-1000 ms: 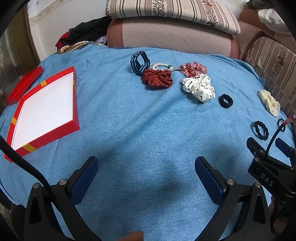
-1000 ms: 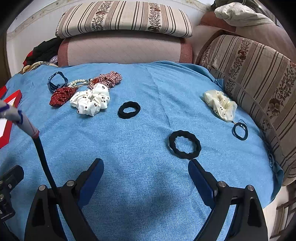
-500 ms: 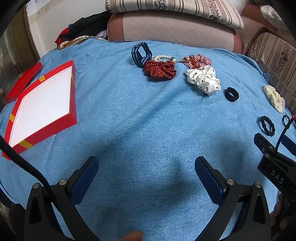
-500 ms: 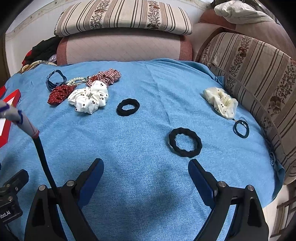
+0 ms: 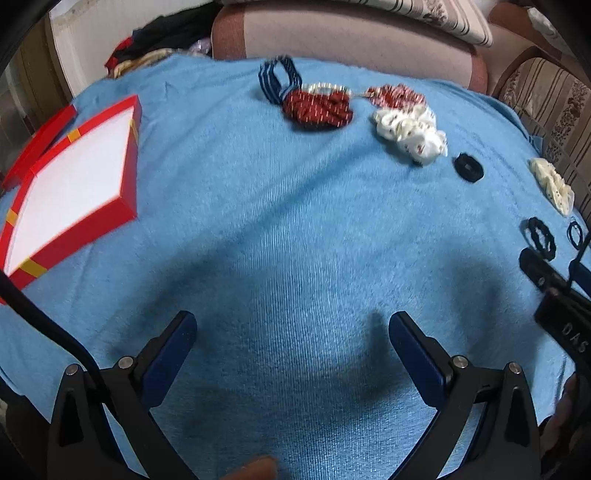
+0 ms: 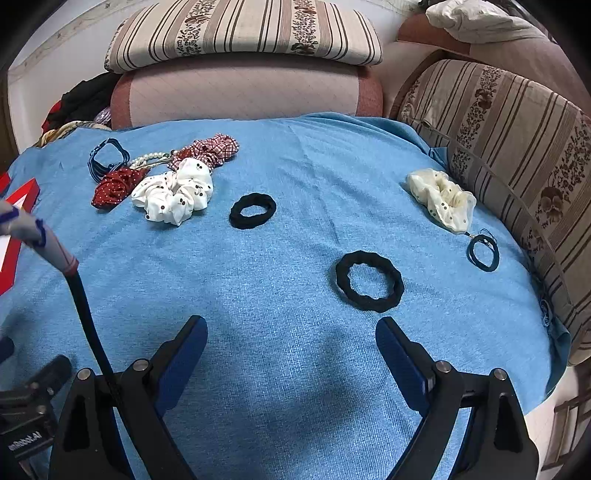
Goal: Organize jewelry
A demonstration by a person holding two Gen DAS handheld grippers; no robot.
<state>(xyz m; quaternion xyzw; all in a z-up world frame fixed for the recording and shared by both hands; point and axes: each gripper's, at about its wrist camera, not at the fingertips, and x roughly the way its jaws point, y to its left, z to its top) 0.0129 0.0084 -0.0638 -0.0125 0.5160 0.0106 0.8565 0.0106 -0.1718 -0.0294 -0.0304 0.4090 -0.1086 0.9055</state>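
A red box with a white inside (image 5: 70,177) lies open at the left on the blue cloth. Hair ties lie at the far side: a navy striped band (image 5: 277,79), a dark red dotted scrunchie (image 5: 317,109), a pearl bracelet (image 6: 149,159), a checked red scrunchie (image 6: 208,149) and a white cherry scrunchie (image 6: 173,195). Nearer lie a black hair tie (image 6: 253,210), a wavy black ring (image 6: 369,282), a cream scrunchie (image 6: 441,197) and a thin dark elastic (image 6: 482,253). My left gripper (image 5: 291,328) is open and empty over bare cloth. My right gripper (image 6: 290,332) is open and empty, just short of the wavy ring.
The box lid (image 5: 37,142) lies behind the box at the far left. Striped sofa cushions (image 6: 517,140) border the cloth at the right and back (image 6: 243,33). A pile of clothes (image 5: 166,37) sits at the back left. The cloth drops off at the right front (image 6: 554,369).
The left gripper has tilted and moved forward, so the box and hair ties sit lower in its view. The right gripper has crept toward the wavy black ring. Both stay open.
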